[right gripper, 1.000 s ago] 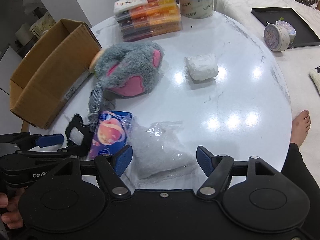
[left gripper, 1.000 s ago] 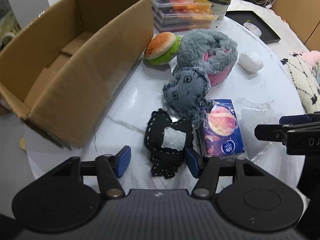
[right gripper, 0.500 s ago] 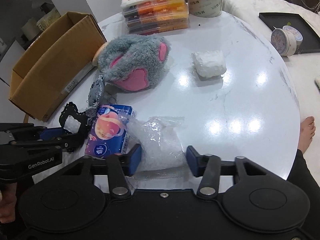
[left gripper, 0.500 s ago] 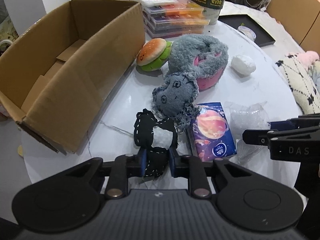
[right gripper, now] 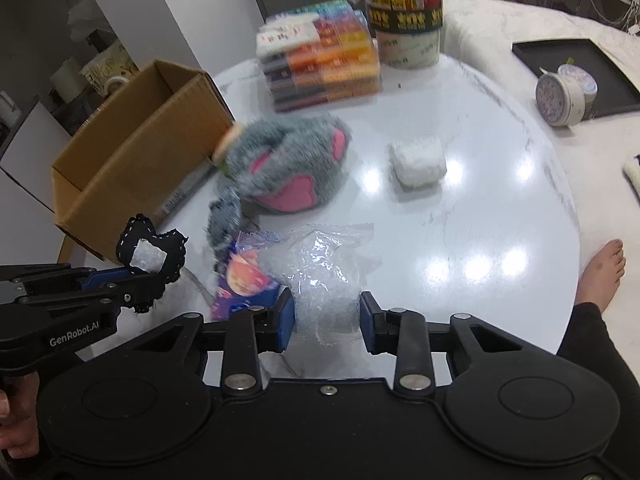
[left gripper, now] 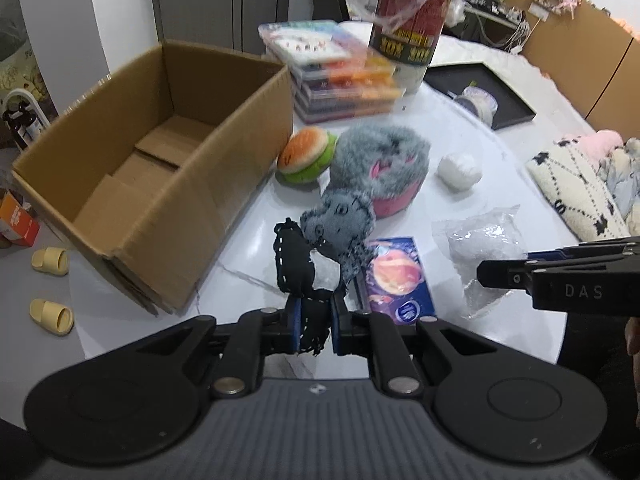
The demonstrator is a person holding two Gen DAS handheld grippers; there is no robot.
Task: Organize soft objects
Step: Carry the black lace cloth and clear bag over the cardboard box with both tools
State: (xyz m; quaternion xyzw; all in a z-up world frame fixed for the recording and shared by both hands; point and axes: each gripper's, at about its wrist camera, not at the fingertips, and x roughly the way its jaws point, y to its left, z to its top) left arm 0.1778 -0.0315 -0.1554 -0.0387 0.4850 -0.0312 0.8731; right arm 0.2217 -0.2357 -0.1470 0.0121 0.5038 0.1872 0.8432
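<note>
My left gripper (left gripper: 313, 328) is closing its jaws on a black stitched fabric piece (left gripper: 294, 268) with a white patch, held up off the white table (right gripper: 480, 220). My right gripper (right gripper: 325, 320) is also closing, its pads pressing the sides of a clear plastic bag (right gripper: 316, 268) of white stuffing. On the table lie a grey denim toy (left gripper: 336, 220), a grey and pink plush (left gripper: 380, 160), a burger toy (left gripper: 306, 154), a white lump (left gripper: 459, 168) and a purple tissue pack (left gripper: 400, 280). An open cardboard box (left gripper: 224, 128) stands to the left.
A stack of coloured plastic cases (left gripper: 340, 72) and a tall red canister (left gripper: 408, 32) stand at the back. A black tray (left gripper: 480, 88) with a round tin lies at the far right. Yellow slippers (left gripper: 52, 308) are on the floor. A bare foot (right gripper: 604, 276) is beside the table.
Both grippers went from wide open to closed, the left on the black fabric piece and the right on the plastic bag. Both have then risen, lifting what they hold.
</note>
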